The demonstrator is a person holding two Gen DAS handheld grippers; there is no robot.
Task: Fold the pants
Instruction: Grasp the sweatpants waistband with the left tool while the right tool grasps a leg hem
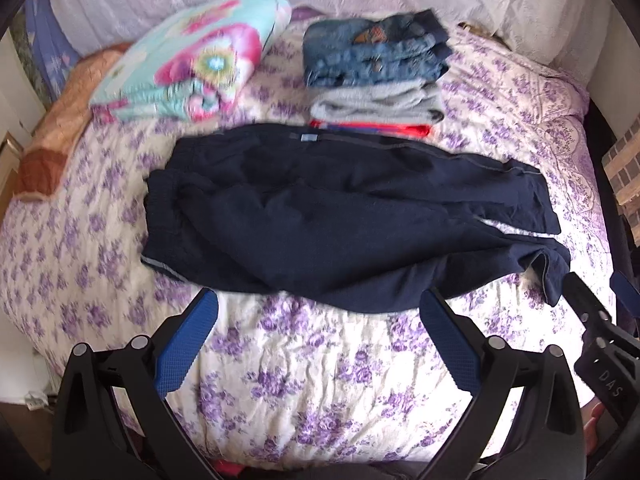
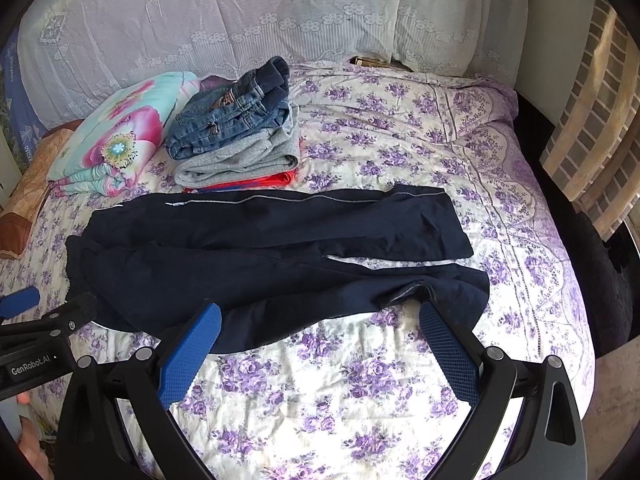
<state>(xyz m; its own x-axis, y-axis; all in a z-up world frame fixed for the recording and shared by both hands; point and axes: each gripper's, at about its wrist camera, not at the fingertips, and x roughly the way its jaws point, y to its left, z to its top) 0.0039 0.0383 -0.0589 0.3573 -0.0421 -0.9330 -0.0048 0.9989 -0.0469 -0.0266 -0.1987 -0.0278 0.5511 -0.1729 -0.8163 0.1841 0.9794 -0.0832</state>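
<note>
Dark navy pants [image 1: 320, 216] [image 2: 260, 256] lie spread flat across the floral bedspread, waistband to the left and both legs running right, side by side. My left gripper [image 1: 320, 300] hovers open just short of the pants' near edge, nothing between its blue pads. My right gripper [image 2: 320, 312] is open too, its fingertips at the near edge of the lower leg, close to the cuff. The right gripper's body [image 1: 596, 320] shows at the right edge of the left wrist view; the left gripper's body [image 2: 48, 324] shows at the left edge of the right wrist view.
A stack of folded clothes [image 1: 376, 68] [image 2: 236, 136], jeans on top of grey and red items, sits just behind the pants. A folded flowery blanket [image 1: 192, 60] [image 2: 116, 136] lies to its left. White pillows [image 2: 240, 20] line the back. A brick wall [image 2: 592, 128] is at the right.
</note>
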